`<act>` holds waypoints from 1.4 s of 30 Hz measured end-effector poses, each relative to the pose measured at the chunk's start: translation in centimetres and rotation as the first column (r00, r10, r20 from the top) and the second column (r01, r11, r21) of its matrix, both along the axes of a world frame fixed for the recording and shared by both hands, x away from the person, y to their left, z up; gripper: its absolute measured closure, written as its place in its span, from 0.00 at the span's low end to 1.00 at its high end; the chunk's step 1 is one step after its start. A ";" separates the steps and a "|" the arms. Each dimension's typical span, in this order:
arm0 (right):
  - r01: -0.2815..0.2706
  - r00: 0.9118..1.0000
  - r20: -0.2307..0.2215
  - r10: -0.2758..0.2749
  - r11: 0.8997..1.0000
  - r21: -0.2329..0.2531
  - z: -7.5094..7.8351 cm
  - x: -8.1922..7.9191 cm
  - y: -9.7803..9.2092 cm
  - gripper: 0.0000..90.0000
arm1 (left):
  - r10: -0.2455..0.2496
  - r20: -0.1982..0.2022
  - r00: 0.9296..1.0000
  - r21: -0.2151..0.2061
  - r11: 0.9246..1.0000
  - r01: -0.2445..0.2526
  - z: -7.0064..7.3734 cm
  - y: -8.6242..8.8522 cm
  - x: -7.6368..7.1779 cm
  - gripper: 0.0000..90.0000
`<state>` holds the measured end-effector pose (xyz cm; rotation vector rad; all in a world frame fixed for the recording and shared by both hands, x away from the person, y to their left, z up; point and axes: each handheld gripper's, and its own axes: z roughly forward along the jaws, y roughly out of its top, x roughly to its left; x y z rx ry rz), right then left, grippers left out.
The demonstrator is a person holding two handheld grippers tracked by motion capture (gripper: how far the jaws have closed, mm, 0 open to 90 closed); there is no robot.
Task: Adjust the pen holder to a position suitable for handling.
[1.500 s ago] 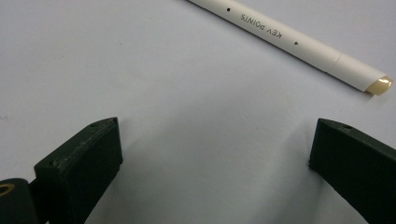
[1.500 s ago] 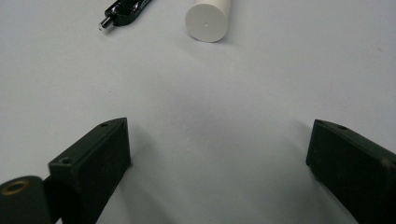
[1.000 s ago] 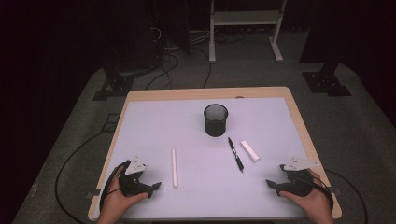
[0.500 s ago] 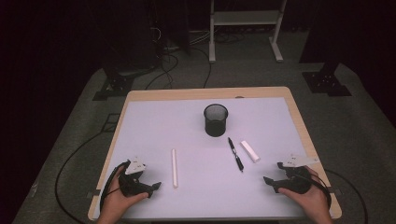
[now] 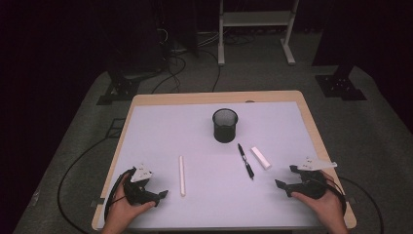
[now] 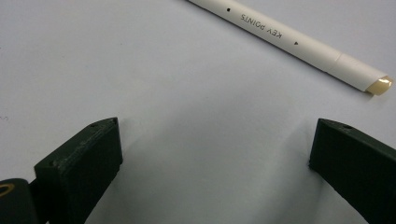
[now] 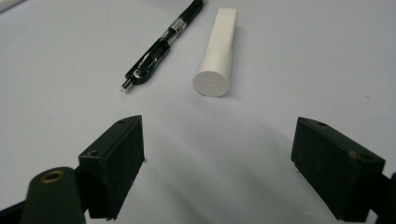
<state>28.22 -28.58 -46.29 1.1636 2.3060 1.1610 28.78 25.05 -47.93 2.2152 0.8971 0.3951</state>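
A black mesh cup stands upright at the table's middle back. In front of it lie a black pen and a short white tube. A long white marker lies left of centre. My left gripper rests open near the front left, just left of the marker's near end, with nothing between its jaws. My right gripper sits open at the front right, a short way from the pen and tube, holding nothing.
A pale mat covers the wooden table. Cables trail off both front corners onto the grey floor. A white frame stand and dark stand bases sit behind the table.
My right gripper has shifted slightly left and toward the front edge. The left gripper and the objects on the mat have not moved.
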 end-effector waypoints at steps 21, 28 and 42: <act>-0.011 1.000 0.008 0.010 1.000 0.020 1.5 1.2 0.4 0.18 | -0.001 0.000 1.000 0.001 1.000 0.001 0.0 0.0 0.0 0.02; -0.011 1.000 0.006 0.010 1.000 0.024 2.0 1.9 0.6 0.18 | 0.000 -0.001 1.000 -0.001 1.000 0.000 0.0 0.0 0.0 0.02; -0.021 1.000 0.019 0.021 1.000 0.012 3.0 3.1 1.5 0.18 | -0.001 -0.003 1.000 0.000 1.000 0.001 0.0 0.0 0.0 0.02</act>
